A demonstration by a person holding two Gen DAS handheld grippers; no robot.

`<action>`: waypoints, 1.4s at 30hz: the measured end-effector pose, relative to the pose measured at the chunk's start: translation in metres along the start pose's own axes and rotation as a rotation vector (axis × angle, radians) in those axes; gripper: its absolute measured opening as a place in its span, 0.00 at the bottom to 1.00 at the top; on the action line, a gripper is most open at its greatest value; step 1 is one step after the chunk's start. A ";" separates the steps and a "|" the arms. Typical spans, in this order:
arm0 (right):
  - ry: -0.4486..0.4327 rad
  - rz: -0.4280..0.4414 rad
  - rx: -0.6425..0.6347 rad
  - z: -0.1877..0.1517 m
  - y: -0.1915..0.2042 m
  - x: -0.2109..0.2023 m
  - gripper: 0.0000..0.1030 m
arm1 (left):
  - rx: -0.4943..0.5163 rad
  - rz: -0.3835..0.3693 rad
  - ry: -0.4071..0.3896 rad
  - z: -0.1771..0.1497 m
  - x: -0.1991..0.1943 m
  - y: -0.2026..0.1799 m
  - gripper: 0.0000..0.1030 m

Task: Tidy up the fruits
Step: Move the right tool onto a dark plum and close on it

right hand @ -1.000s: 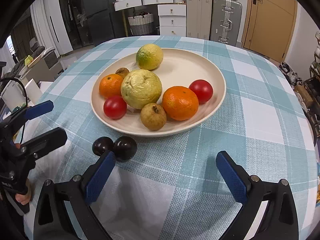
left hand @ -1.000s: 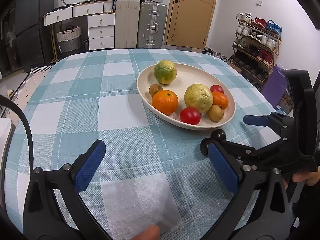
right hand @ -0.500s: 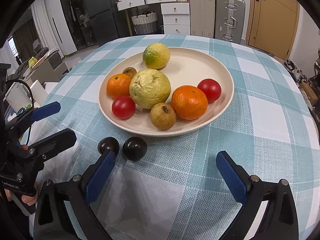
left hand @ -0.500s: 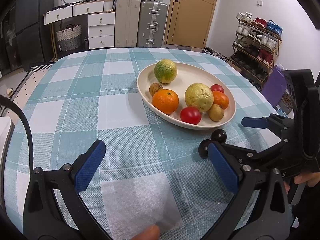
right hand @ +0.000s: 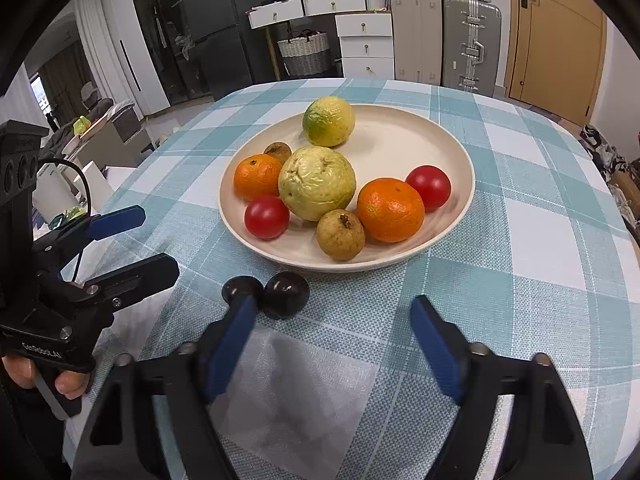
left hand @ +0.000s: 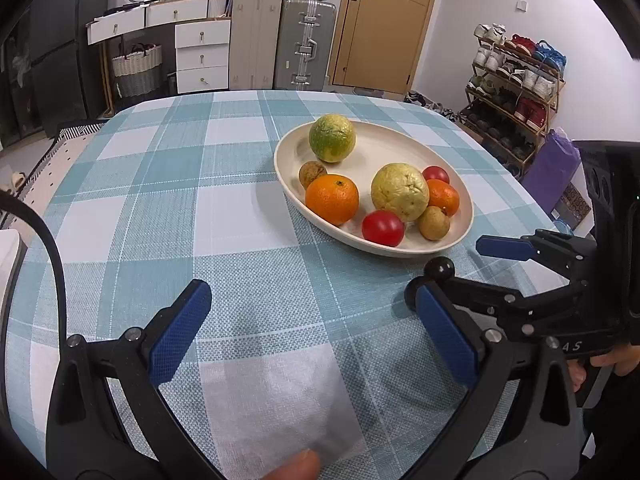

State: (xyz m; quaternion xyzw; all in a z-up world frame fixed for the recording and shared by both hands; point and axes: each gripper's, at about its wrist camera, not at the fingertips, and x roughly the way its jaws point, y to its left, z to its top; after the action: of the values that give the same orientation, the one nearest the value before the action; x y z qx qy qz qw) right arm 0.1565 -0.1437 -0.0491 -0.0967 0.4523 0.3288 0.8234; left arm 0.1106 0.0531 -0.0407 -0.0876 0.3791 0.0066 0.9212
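A cream plate (right hand: 452,152) (left hand: 384,144) on the checked tablecloth holds several fruits: a green-yellow citrus (right hand: 329,121), a pale guava (right hand: 317,183), two oranges, two red tomatoes, two small brown fruits. Two dark plums (right hand: 285,294) (left hand: 439,269) lie on the cloth just in front of the plate. My right gripper (right hand: 334,344) is open and empty, its left finger beside the plums. My left gripper (left hand: 312,332) is open and empty over bare cloth, left of the plate. Each gripper shows in the other's view.
The round table's edge curves close on the right and left. Behind it stand white drawers (left hand: 202,56), suitcases (left hand: 306,42), a door and a shoe rack (left hand: 516,80).
My right gripper has moved back from the plate and shifted right; the plums now sit by its left finger. The left gripper has barely moved.
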 end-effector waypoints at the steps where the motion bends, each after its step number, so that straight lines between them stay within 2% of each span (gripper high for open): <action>1: -0.001 0.005 0.000 0.000 0.000 0.000 0.74 | 0.000 0.000 0.000 0.000 0.000 0.000 0.99; 9: -0.020 0.075 0.023 0.002 -0.001 -0.003 0.46 | -0.003 0.000 0.000 0.000 0.000 0.000 0.99; 14: -0.018 0.106 0.028 0.003 0.001 -0.002 0.42 | -0.001 0.001 0.003 0.000 0.001 0.000 0.99; 24: -0.008 0.194 0.075 0.005 -0.003 0.003 0.24 | -0.007 -0.001 0.006 0.000 0.000 0.001 0.99; 29: -0.018 0.212 0.084 0.001 -0.006 -0.002 0.23 | -0.007 0.001 0.007 0.000 0.000 0.001 0.99; 34: -0.025 0.194 0.084 -0.006 -0.012 -0.014 0.23 | 0.016 0.004 0.007 0.000 -0.001 -0.005 0.99; 37: -0.020 0.173 0.085 -0.011 -0.017 -0.016 0.23 | 0.029 -0.035 0.028 -0.001 0.002 -0.012 0.99; 42: -0.006 0.169 0.072 -0.013 -0.018 -0.016 0.27 | 0.060 -0.033 0.055 -0.002 0.008 -0.025 0.99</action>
State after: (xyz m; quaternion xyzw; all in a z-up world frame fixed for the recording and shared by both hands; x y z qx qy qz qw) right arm 0.1532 -0.1704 -0.0462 -0.0274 0.4678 0.3810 0.7970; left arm 0.1169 0.0281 -0.0442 -0.0662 0.4029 -0.0223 0.9126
